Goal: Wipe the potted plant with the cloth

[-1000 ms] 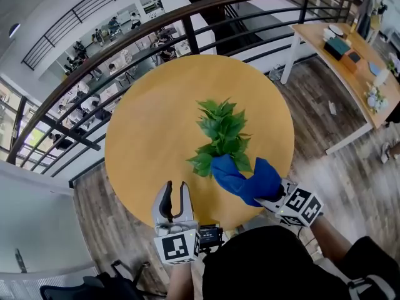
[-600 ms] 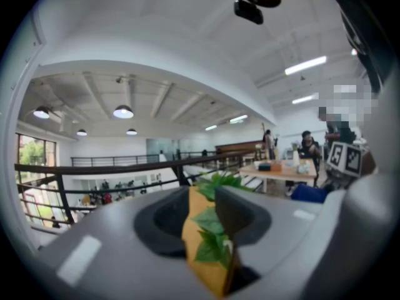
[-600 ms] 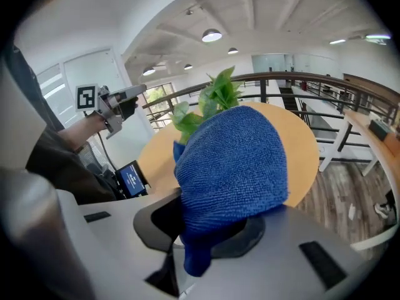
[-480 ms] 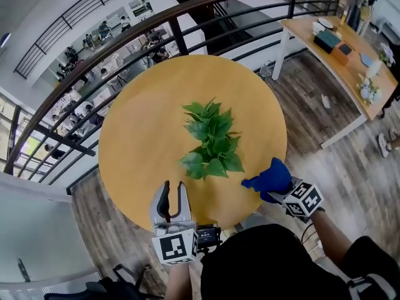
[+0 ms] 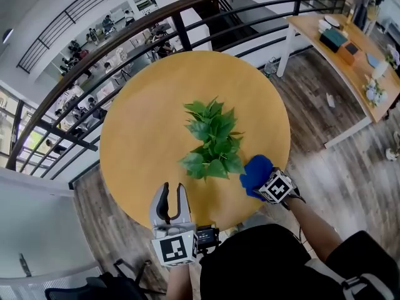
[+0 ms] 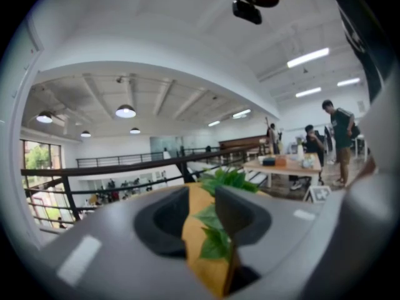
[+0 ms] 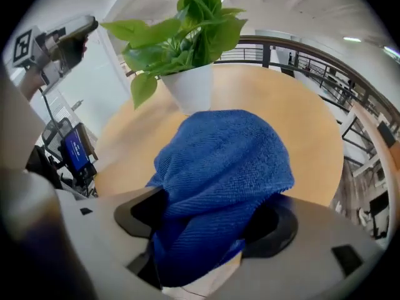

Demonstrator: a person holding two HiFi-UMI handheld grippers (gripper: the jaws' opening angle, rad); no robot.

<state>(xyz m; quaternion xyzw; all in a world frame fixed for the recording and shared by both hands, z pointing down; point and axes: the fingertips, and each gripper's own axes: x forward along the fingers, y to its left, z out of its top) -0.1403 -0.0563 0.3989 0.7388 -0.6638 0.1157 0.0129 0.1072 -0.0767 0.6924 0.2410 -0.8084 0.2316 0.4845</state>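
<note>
Setting: open-plan office, mezzanine level. Round table (image 5: 150, 117) beside dark railing (image 5: 183, 33). Beyond the railing, a lower floor of staffed desks (image 5: 75, 105). Right of the table, a cluttered long desk (image 5: 312, 31) on plank floor (image 5: 325, 161).

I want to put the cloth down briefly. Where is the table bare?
The table is bare across its far half, beyond the potted plant, and along its left. Crowded: the near right edge, where the right gripper holds the cloth beside that plant.
</note>
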